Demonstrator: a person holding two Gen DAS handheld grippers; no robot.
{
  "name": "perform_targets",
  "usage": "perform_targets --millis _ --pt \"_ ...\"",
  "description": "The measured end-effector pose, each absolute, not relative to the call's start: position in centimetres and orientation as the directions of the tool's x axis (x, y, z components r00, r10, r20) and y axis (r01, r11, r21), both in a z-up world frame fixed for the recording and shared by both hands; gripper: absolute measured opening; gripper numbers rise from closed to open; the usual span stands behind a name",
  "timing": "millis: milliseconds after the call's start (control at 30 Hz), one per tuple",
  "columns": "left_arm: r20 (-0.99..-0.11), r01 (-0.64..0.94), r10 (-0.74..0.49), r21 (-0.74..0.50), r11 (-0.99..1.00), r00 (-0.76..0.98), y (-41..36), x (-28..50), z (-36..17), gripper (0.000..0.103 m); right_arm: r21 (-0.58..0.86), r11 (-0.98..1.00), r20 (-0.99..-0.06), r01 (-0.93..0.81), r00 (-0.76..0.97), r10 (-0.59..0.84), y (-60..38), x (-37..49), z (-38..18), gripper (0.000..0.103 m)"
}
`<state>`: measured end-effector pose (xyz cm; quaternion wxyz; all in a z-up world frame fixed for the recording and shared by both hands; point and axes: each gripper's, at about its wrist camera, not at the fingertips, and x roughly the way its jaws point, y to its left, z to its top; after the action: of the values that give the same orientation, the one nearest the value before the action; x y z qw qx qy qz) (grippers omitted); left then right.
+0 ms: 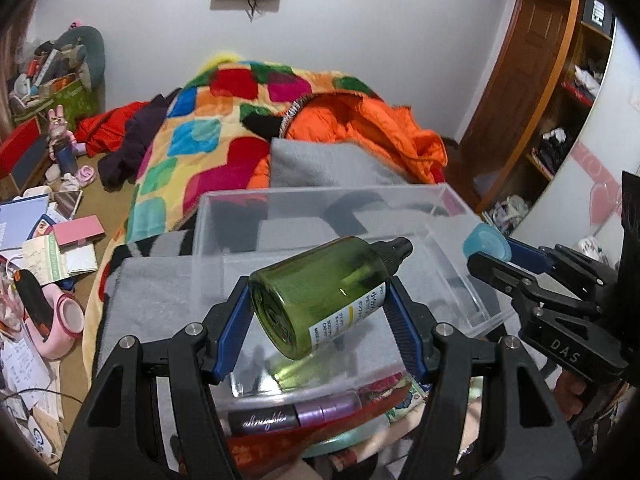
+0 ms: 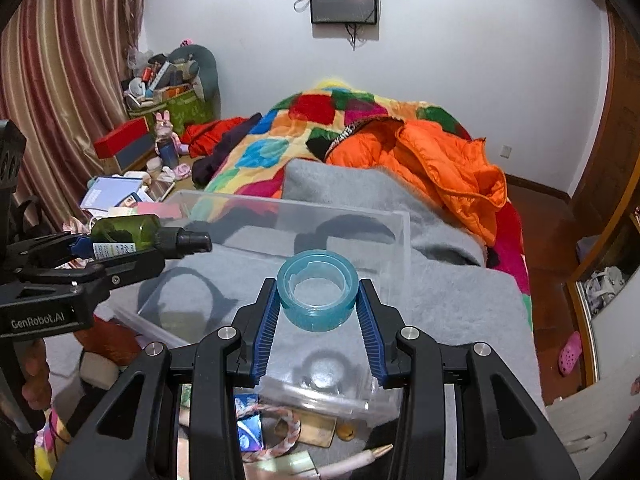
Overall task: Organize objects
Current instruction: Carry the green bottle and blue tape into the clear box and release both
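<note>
My left gripper [image 1: 318, 292] is shut on a green spray bottle [image 1: 320, 292] with a black nozzle, held tilted above a clear plastic bin [image 1: 224, 208]. My right gripper [image 2: 318, 292] is shut on a blue roll of tape [image 2: 318, 294], also hovering over the clear bin [image 2: 400, 232]. In the left wrist view the right gripper [image 1: 486, 250] enters from the right with the tape roll [image 1: 486, 242]. In the right wrist view the left gripper [image 2: 120, 250] comes in from the left with the green bottle [image 2: 128, 230]. The bin looks empty.
The bin rests on a grey blanket [image 2: 460, 300] on a bed, with a colourful quilt [image 1: 208, 128] and an orange jacket [image 2: 432, 168] behind. A purple tube [image 1: 296, 414] and small items [image 2: 280, 428] lie below the bin's near edge. Clutter [image 1: 44, 248] covers the floor at left.
</note>
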<state>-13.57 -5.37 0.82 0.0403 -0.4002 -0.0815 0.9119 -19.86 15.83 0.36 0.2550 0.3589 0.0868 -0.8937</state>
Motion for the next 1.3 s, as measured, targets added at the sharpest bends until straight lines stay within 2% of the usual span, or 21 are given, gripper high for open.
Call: perform_targets --millis 400,733,867,1100,1300 --pt "-0.796 -0.028 0.152 -0.168 -0.985 -0.586 -4.8 -16.6 -1.8 0.064 0.026 -0.851 -0.737 0.524 -0.565 -0.37 14.9 -21.5 -1.8 0.036" --pt "-0.799 -0.026 0.159 -0.177 -0.984 -0.58 -5.0 -16.9 -2.0 0.064 0.001 -0.848 -0.752 0.53 -0.558 -0.35 14.3 -21.5 -2.6 0.036" --pt "-0.797 -0.043 0.151 -0.156 -0.987 -0.584 -4.5 -16.4 -1.7 0.068 0.012 -0.847 -0.754 0.532 -0.552 -0.357 14.5 -21.5 -2.6 0.036" --pt "-0.772 -0.078 0.106 -0.073 -0.994 -0.627 -3.1 -14.6 -0.5 0.077 0.035 -0.837 -0.749 0.545 -0.541 -0.383 14.9 -20.9 -2.1 0.05" --pt "-0.745 -0.075 0.095 -0.061 -0.995 -0.66 -3.3 -12.7 1.1 0.088 0.02 -0.84 -0.717 0.542 -0.577 -0.39 15.9 -19.3 -0.8 0.062"
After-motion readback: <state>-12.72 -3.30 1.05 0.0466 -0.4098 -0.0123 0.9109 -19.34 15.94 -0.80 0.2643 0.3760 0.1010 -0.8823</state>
